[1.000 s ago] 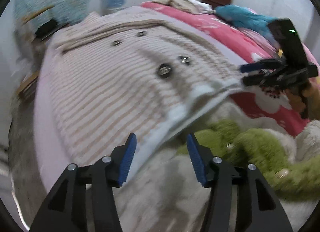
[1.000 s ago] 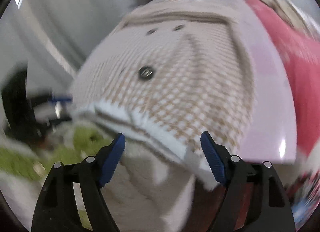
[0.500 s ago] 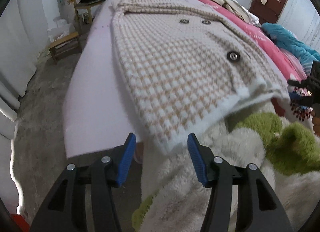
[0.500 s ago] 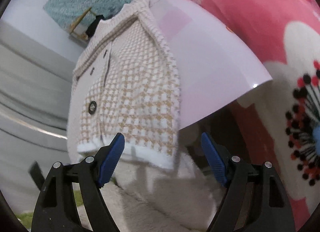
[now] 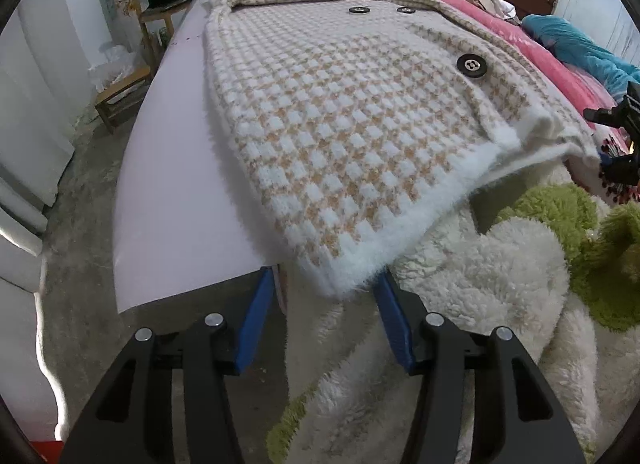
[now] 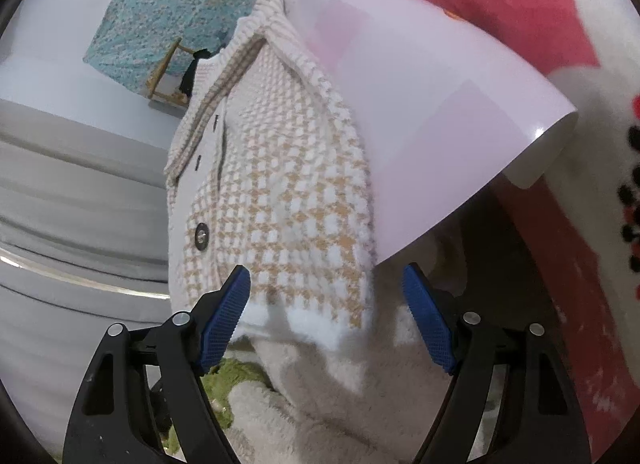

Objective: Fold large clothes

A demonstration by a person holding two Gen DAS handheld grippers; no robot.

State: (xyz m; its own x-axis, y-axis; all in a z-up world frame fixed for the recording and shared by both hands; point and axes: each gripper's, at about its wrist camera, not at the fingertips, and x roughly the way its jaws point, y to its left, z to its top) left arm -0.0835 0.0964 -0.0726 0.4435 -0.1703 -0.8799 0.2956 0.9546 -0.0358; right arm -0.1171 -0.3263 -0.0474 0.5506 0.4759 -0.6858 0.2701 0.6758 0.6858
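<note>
A beige-and-white houndstooth knit cardigan (image 5: 344,103) with dark buttons lies flat on a pale lilac board (image 5: 172,167); its fuzzy white hem hangs over the board's near edge. My left gripper (image 5: 326,288) is open, its blue pads either side of the hem's near-left corner. My right gripper (image 6: 326,296) is open, with the cardigan's (image 6: 280,191) other hem corner hanging between its fingers. The right gripper also shows at the right edge of the left wrist view (image 5: 616,143).
A white and green fluffy blanket (image 5: 500,276) lies below the hem. A pink floral bedspread (image 6: 480,3) lies beside the board (image 6: 432,103). A wooden chair (image 5: 160,23) and stool (image 5: 120,95) stand at the far left on the concrete floor.
Both grippers have moved closer to the cardigan's hem corners. The left one now frames the near-left corner; the right one now frames the other corner. Both stay open.
</note>
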